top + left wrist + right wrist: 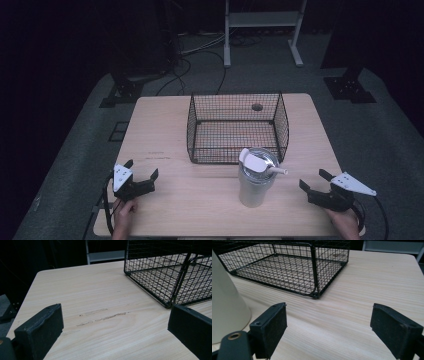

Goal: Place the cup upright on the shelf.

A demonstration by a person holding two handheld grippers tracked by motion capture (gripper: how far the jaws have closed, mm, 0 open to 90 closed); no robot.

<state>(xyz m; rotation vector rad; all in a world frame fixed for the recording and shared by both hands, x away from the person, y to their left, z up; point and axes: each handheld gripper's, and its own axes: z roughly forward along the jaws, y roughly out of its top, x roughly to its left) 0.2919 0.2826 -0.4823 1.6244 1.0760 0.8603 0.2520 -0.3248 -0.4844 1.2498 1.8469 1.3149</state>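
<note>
Jaws on our left gripper (143, 176) and right gripper (314, 185) gape wide, empty. Bare pale wooden table (200, 200) lies between them; the black wire-mesh basket (235, 127) stands beyond, the cream tumbler (256, 177) near our right jaws.

The right gripper (328, 332) hovers over a wooden table (372, 280), jaws spread wide. A black wire basket (287, 265) stands at 11 o'clock; a pale tumbler (224, 302) rises at 9 o'clock.

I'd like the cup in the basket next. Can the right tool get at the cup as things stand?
Probably yes. The right tool is open with its jaws facing the cup, which stands upright in front of the basket, and only bare table lies between them. The straw sticks out toward it.
</note>
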